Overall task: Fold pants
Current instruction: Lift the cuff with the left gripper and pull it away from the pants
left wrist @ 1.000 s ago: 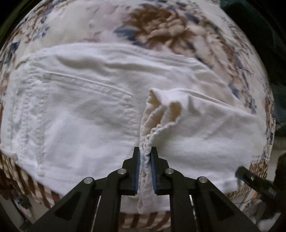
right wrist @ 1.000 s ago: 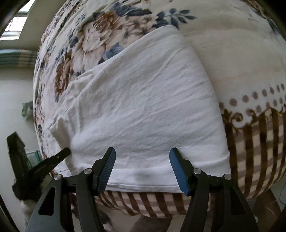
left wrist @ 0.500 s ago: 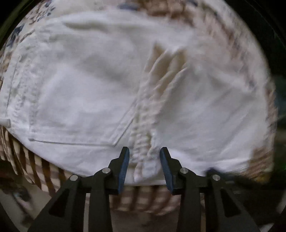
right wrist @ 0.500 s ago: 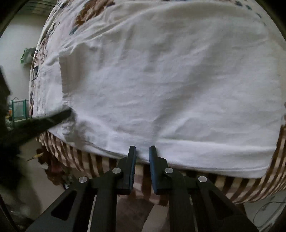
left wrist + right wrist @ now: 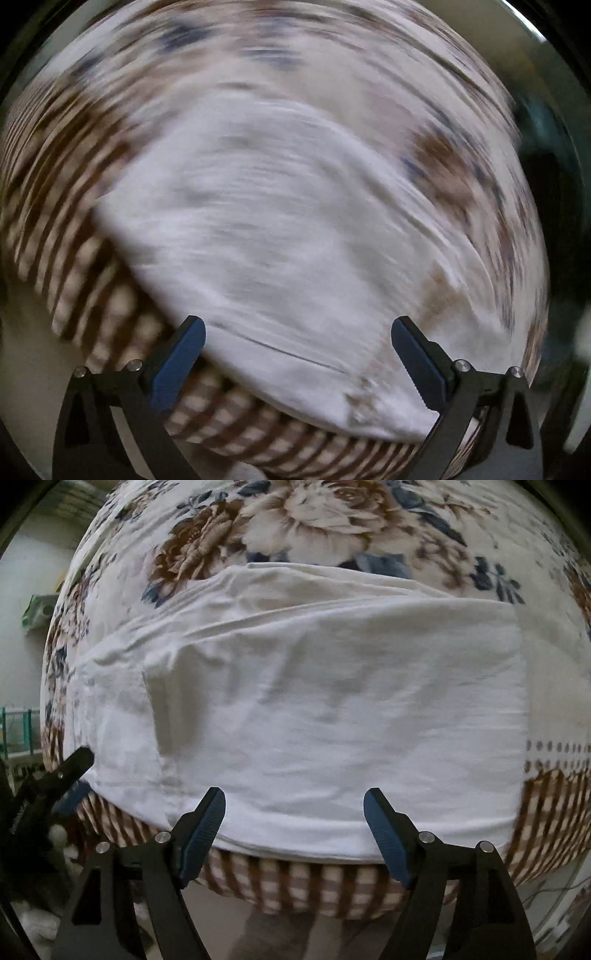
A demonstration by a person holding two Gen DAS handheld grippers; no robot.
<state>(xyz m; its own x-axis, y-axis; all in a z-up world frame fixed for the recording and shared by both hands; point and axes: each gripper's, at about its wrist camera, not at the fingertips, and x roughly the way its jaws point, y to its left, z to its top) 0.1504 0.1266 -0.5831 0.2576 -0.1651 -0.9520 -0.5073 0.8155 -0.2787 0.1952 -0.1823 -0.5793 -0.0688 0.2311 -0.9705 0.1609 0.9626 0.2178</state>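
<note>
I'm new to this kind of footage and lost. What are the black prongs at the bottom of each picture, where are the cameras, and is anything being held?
There is no robot here. A person holds a two-finger gripper in each hand, and each one carries a wide-angle camera looking along its fingers. The blurred picture comes from the left gripper, the sharp one from the right gripper. The prongs are their fingers, tipped with blue pads. Below them lie white pants, folded, on a floral bedspread. Both grippers are opening, with nothing pinched between the fingers, so nothing is held. At the left edge of the sharp picture, the left gripper shows.
</note>
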